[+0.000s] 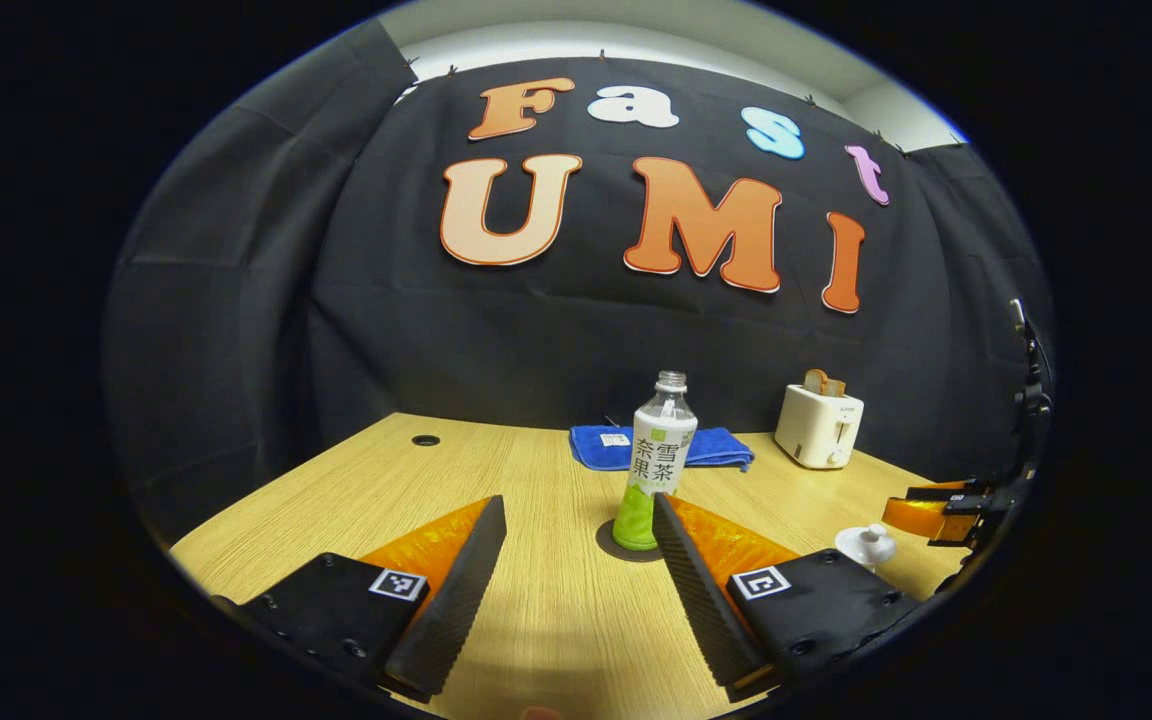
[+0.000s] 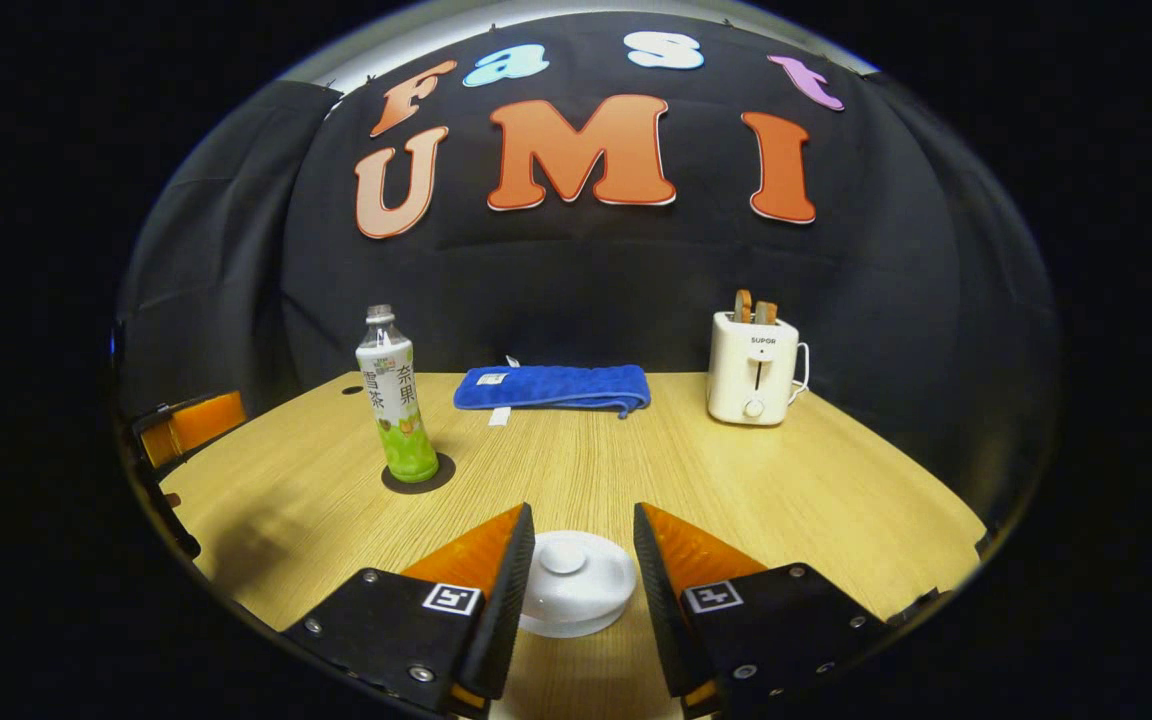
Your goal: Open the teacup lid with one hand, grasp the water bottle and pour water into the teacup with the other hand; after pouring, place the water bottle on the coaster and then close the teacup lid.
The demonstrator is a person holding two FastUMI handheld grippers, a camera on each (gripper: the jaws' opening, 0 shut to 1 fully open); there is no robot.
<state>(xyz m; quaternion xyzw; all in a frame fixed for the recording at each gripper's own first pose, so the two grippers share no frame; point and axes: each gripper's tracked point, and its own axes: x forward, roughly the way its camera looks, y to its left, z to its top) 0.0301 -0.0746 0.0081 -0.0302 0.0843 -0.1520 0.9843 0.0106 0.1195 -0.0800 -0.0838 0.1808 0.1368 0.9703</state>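
Right gripper view: the right gripper (image 2: 581, 555) hangs wide open and empty, straddling the lidded teacup (image 2: 576, 583). The left gripper (image 1: 576, 545), open and empty, faces the water bottle (image 1: 658, 465) on its coaster (image 1: 619, 549). A careless closure could topple the cup.

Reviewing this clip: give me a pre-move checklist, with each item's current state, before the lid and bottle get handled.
1. Right gripper open, straddling the teacup lid: ok.
2. Fingers pressing the lid: not ok, a gap shows on both sides.
3. Left gripper open, aimed at the water bottle: ok.
4. Bottle upright on the coaster: ok.
5. Bottle cap off: ok, the neck looks open.
6. Water in the teacup: cannot tell.
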